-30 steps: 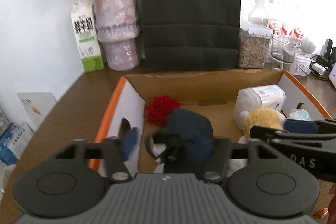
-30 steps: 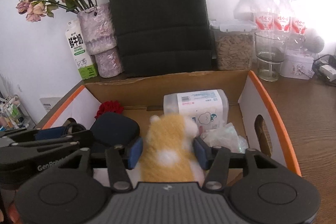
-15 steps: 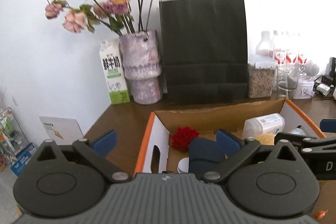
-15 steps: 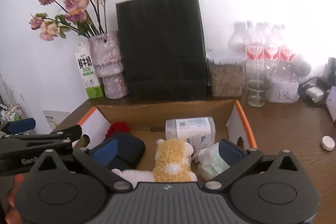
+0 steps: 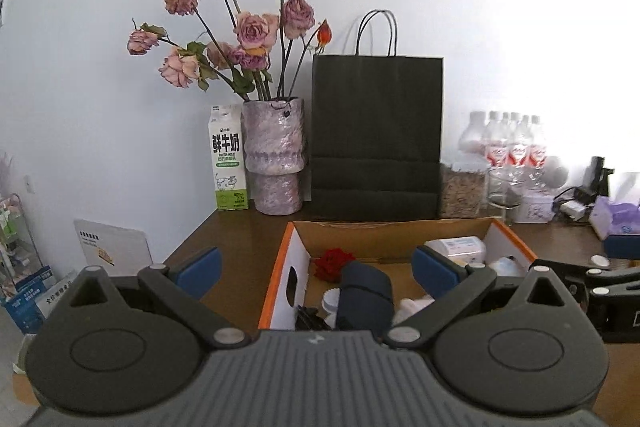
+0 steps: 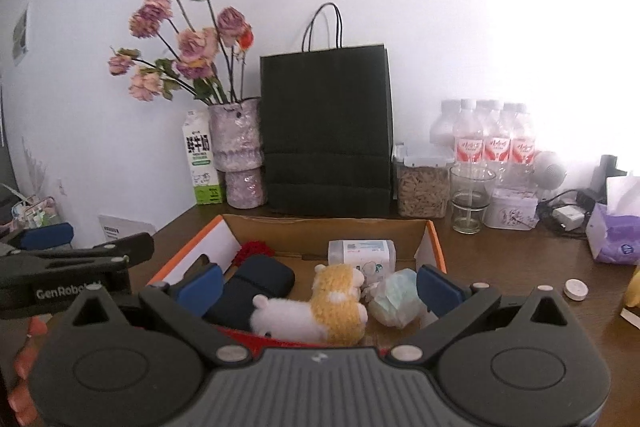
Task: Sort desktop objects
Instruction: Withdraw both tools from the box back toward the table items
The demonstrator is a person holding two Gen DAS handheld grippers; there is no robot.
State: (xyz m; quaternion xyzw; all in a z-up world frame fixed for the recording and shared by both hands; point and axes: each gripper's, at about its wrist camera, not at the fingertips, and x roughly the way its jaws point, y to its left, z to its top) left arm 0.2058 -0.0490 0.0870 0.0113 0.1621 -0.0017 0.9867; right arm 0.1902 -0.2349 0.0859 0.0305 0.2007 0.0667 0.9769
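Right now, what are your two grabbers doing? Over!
Left gripper open, empty. Right gripper open, empty. Plush toy lying in the cardboard box. Nothing between the fingers.

We see a brown wooden table [image 6: 500,259] carrying a cardboard box [image 6: 430,247], black paper bag [image 6: 326,131], vase [image 6: 238,151], milk carton [image 6: 202,163], glass [image 6: 470,199], tissue box [image 6: 614,231] and 1 small white cap [image 6: 576,289].

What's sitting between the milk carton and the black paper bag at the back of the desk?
A purple vase of dried roses stands between the milk carton and the black paper bag, close beside both. Both wrist views show it.
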